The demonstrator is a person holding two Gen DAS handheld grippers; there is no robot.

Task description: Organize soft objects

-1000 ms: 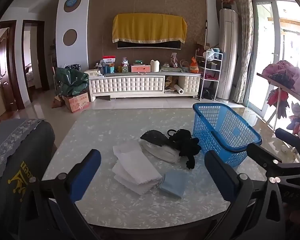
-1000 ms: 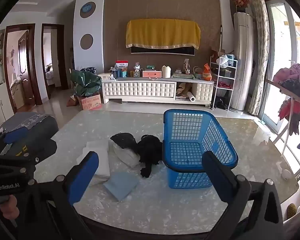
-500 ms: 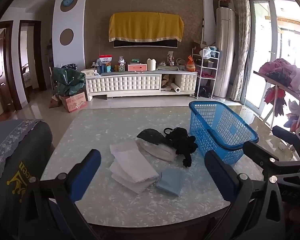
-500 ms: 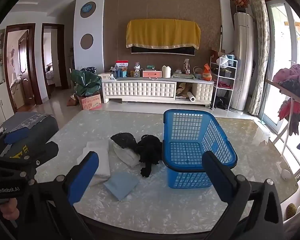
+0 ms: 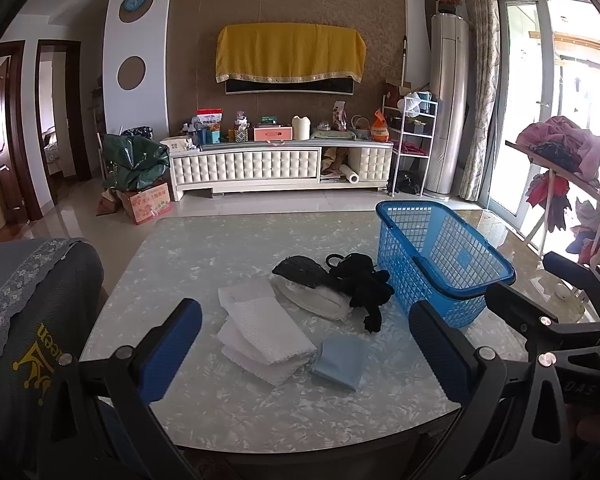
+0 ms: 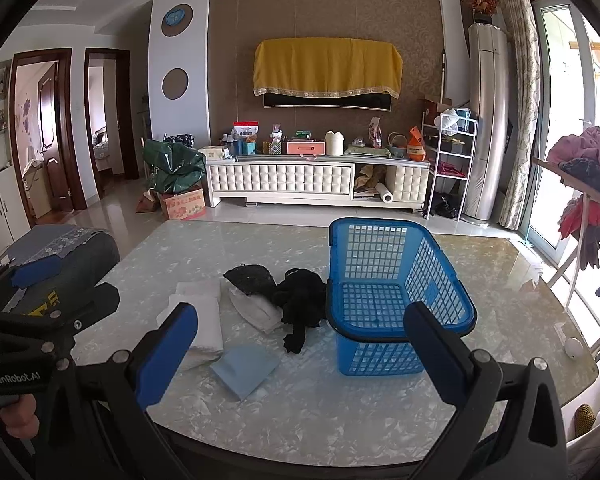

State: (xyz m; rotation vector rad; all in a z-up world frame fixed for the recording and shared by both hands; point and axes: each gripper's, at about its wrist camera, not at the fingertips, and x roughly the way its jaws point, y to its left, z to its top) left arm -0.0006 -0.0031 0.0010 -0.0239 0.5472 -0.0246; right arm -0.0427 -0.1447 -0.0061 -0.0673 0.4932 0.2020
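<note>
Slight leftward drift of the cloths and basket across the left wrist view since a second ago; right wrist view unchanged. Marbled counter [image 5: 227, 248], contents left to right: stack of folded white cloths [image 5: 261, 326]; pale blue folded cloth [image 5: 342, 362] just beside its near right corner; cream padded garment [image 5: 314, 300] behind, with a black lace piece [image 5: 300, 270] lying on its far end; crumpled black garment [image 5: 364, 286] touching the blue mesh basket [image 5: 440, 264], which stands upright at far right. Left gripper [image 5: 306, 356] above the near counter edge, jaws spread wide, holding nothing. Right gripper [image 6: 300, 354] alongside, likewise spread wide and empty.
</note>
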